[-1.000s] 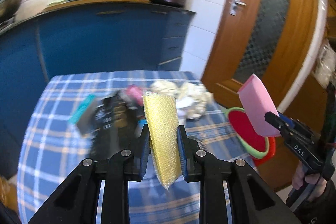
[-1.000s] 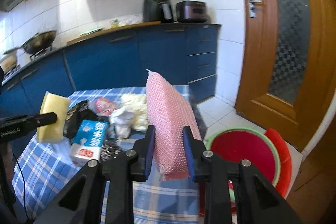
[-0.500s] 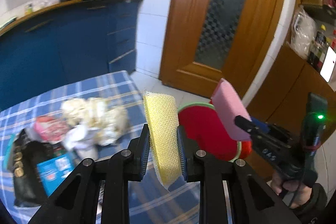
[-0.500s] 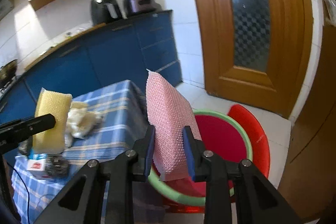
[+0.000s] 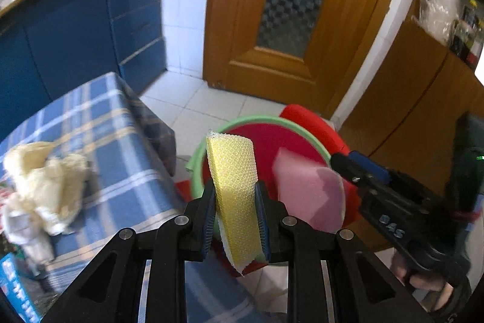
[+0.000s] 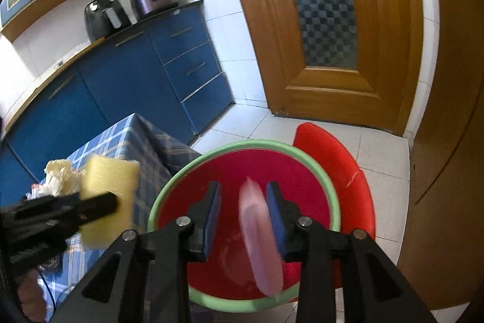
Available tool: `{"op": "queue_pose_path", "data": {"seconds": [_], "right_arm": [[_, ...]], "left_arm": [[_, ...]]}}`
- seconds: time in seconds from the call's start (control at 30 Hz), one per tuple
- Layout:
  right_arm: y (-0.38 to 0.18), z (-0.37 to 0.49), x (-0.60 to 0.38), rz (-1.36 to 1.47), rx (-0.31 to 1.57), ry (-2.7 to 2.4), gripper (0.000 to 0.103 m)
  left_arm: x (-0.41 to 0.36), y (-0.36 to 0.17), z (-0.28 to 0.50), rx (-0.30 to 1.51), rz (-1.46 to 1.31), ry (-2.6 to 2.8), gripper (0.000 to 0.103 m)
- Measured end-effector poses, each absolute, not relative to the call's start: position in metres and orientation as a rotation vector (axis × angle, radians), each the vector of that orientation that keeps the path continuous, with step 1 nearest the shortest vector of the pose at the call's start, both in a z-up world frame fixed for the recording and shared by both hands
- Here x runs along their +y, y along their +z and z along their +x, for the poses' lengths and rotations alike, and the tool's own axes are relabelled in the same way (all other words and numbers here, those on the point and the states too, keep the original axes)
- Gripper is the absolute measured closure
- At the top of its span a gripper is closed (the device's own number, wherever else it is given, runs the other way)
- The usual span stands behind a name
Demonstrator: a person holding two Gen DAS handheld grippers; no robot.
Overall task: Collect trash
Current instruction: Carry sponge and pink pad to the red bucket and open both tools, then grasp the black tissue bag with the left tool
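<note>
My left gripper (image 5: 235,196) is shut on a yellow sponge (image 5: 234,186) and holds it upright at the table's right edge, beside the bin; the sponge also shows in the right wrist view (image 6: 107,196). My right gripper (image 6: 244,212) is open above the red bin with a green rim (image 6: 193,168). A blurred pink sponge (image 6: 261,238) is between the jaws, loose and dropping into the bin. In the left wrist view the pink sponge (image 5: 305,192) hangs over the bin (image 5: 263,138).
The blue checked table (image 5: 115,159) holds crumpled tissue (image 5: 45,180) and a blue box (image 5: 15,289). A red lid (image 6: 338,165) leans behind the bin. Blue cabinets (image 6: 136,80) and a wooden door (image 6: 332,20) stand behind.
Both grippers swung right from the table to the bin. My right gripper opened and let go of the pink sponge, which is falling. The left still grips the yellow sponge.
</note>
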State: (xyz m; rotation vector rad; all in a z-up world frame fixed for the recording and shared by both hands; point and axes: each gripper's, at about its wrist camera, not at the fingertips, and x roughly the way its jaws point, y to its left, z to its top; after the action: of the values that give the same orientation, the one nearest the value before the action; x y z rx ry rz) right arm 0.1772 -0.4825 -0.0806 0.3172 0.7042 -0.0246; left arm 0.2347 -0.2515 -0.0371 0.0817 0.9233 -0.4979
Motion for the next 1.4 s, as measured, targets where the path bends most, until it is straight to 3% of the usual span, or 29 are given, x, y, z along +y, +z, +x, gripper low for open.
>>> {"op": "queue_pose_path", "data": {"seconds": [0.23,0.3,0.37,0.4,0.93,1.4], "right_arm": [[-0.076,0.168,-0.496,0.346,0.672,-0.065,0.069],[-0.074,0.167,-0.497,0.348,0.667,-0.066,0.069],[-0.073,0.166,-0.497,0.349,0.661,-0.066,0.069],[-0.073,0.165,-0.497,0.352,0.66,-0.064,0.069],[-0.047,0.138,-0.479,0.362,0.636,-0.059,0.069],[-0.016,0.108,-0.409,0.33,0.595,0.077,0.058]], "left_arm": [[-0.278,-0.062,0.249,0.983,0.135,-0.497,0.072],[-0.28,-0.067,0.251,0.991,0.152,-0.475,0.062],[-0.283,-0.068,0.251,0.988,0.164,-0.46,0.043],[-0.285,-0.069,0.252,0.982,0.168,-0.461,0.041],[-0.253,-0.027,0.223,0.923,0.109,-0.472,0.041],[-0.159,0.022,0.166,0.834,0.052,-0.32,0.041]]}}
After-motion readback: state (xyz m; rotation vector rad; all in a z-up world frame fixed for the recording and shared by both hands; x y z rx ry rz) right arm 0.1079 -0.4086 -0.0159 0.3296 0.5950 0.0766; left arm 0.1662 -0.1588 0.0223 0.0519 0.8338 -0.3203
